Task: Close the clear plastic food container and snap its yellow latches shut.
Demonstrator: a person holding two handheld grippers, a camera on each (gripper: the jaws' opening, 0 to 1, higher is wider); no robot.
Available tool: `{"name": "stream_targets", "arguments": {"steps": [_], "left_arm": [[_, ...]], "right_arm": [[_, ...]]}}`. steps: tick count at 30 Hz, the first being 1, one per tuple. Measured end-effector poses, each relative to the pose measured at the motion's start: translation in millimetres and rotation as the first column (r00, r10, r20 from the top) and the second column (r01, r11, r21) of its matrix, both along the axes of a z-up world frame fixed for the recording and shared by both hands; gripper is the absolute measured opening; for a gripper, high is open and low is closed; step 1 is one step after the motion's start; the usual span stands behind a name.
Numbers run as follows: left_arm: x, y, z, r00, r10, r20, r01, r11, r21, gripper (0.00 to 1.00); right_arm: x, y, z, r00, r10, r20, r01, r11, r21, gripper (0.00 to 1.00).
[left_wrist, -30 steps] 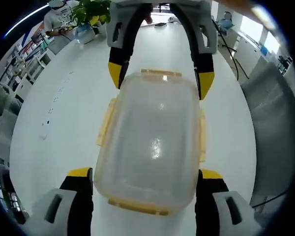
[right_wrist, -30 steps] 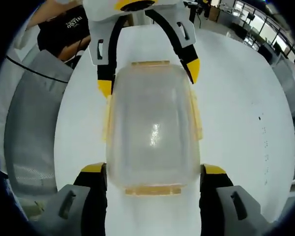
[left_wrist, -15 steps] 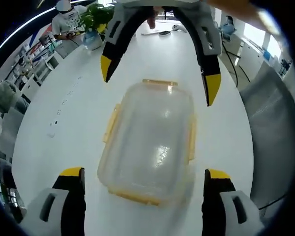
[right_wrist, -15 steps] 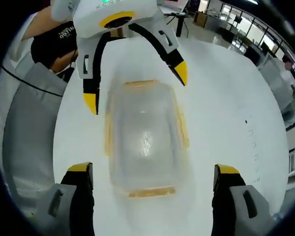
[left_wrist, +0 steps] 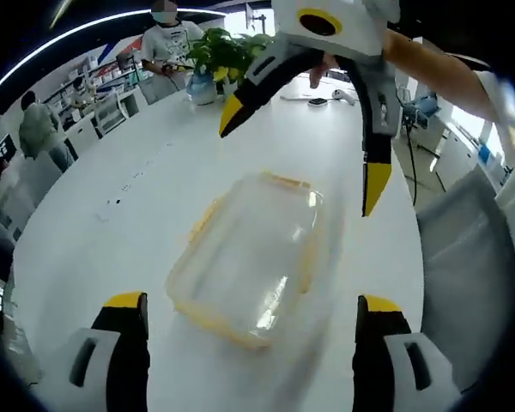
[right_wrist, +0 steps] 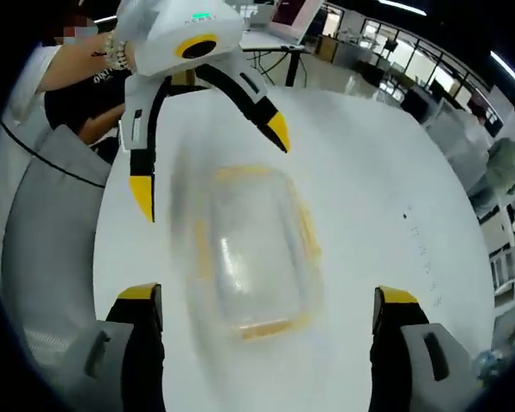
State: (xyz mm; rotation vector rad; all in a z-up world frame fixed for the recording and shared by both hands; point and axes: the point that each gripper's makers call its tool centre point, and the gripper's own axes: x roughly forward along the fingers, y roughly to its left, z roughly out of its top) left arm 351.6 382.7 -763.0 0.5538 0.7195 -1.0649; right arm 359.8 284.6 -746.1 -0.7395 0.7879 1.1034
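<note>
Container on table, between both wide-apart tools, untouched.

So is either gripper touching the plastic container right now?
No. In the left gripper view the container lies alone on the white table, with both grippers' jaws spread wide and clear of it.

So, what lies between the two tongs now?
The clear container with yellow latches lies on the white table between the left tongs and right tongs; both gripper views show it.
</note>
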Motion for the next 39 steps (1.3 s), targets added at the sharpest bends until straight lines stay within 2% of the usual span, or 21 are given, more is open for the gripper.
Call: {"name": "stream_targets", "arguments": {"steps": [3,4,6,9,11,12,13,17,20,21,23,25,26,28,29,30,33,35,37,39], "left_arm": [[-7.0,7,4.9,0.999,0.034,-0.001,-0.034,0.999,-0.028,0.99],[-6.1,13,7.7,0.997,0.075,0.014,-0.075,0.997,-0.035,0.99],[-8.4,15,15.3,0.992,0.119,0.032,-0.116,0.989,-0.087,0.99],[-21.0,24,20.5,0.990,0.140,0.031,-0.135,0.984,-0.113,0.99],[-20.3,34,25.5,0.979,0.189,0.079,-0.179,0.977,-0.119,0.99],[-21.0,41,30.6,0.968,0.221,0.118,-0.206,0.970,-0.127,0.99],[-22.2,44,35.4,0.959,0.250,0.133,-0.229,0.961,-0.154,0.99],[-37.2,53,51.0,0.939,0.318,0.133,-0.279,0.928,-0.246,0.99],[-48.0,61,54.4,0.930,0.339,0.143,-0.296,0.919,-0.260,0.99],[-49.9,66,57.7,0.916,0.361,0.177,-0.309,0.914,-0.264,0.99],[-54.1,70,64.3,0.899,0.371,0.232,-0.301,0.909,-0.288,0.99],[-62.5,73,66.3,0.897,0.386,0.217,-0.315,0.900,-0.300,0.99],[-65.5,74,70.1,0.892,0.404,0.202,-0.325,0.885,-0.332,0.99],[-72.0,77,72.9,0.889,0.412,0.199,-0.328,0.877,-0.351,0.99],[-75.1,79,72.3,0.888,0.413,0.202,-0.329,0.879,-0.346,0.99],[-77.3,85,72.1,0.879,0.425,0.217,-0.343,0.879,-0.333,0.99],[-84.9,91,73.4,0.874,0.434,0.219,-0.351,0.875,-0.333,0.99],[-89.8,94,77.3,0.867,0.451,0.214,-0.360,0.861,-0.359,0.99],[-94.6,97,77.9,0.864,0.455,0.216,-0.359,0.857,-0.368,0.99],[-96.3,99,78.7,0.851,0.478,0.217,-0.377,0.844,-0.382,0.99]], "right_arm": [[-4,-3,6.6,0.999,-0.021,0.026,0.021,1.000,0.016,1.00],[-5,-3,10.1,0.999,-0.034,0.034,0.033,0.999,0.028,1.00],[-8,-3,15.3,0.997,-0.062,0.040,0.060,0.996,0.063,1.00],[-15,-4,20.0,0.994,-0.090,0.054,0.085,0.992,0.088,1.00],[-21,-5,22.1,0.993,-0.099,0.068,0.092,0.991,0.094,1.00],[-24,-5,22.7,0.993,-0.101,0.068,0.094,0.991,0.097,1.00],[-30,-5,23.1,0.993,-0.104,0.064,0.097,0.990,0.101,1.00],[-46,-8,21.8,0.992,-0.097,0.074,0.091,0.992,0.083,1.00],[-55,-8,24.4,0.990,-0.112,0.087,0.104,0.990,0.092,1.00],[-58,-8,25.2,0.990,-0.114,0.089,0.105,0.990,0.097,1.00],[-65,-5,28.2,0.988,-0.128,0.091,0.117,0.986,0.117,1.00],[-71,-4,30.8,0.985,-0.145,0.093,0.132,0.982,0.132,1.00],[-73,-3,32.9,0.982,-0.162,0.102,0.146,0.978,0.148,1.00],[-77,-2,35.8,0.978,-0.179,0.105,0.159,0.972,0.170,1.00],[-79,-2,36.6,0.977,-0.186,0.106,0.166,0.970,0.177,1.00],[-81,-2,37.6,0.974,-0.195,0.112,0.172,0.967,0.186,1.00],[-87,-4,42.0,0.961,-0.243,0.135,0.208,0.951,0.227,1.00],[-93,-5,44.0,0.951,-0.275,0.139,0.233,0.937,0.259,1.00],[-101,-7,42.2,0.949,-0.286,0.133,0.244,0.933,0.265,1.00],[-106,-7,39.7,0.950,-0.286,0.124,0.246,0.933,0.261,1.00]]}}
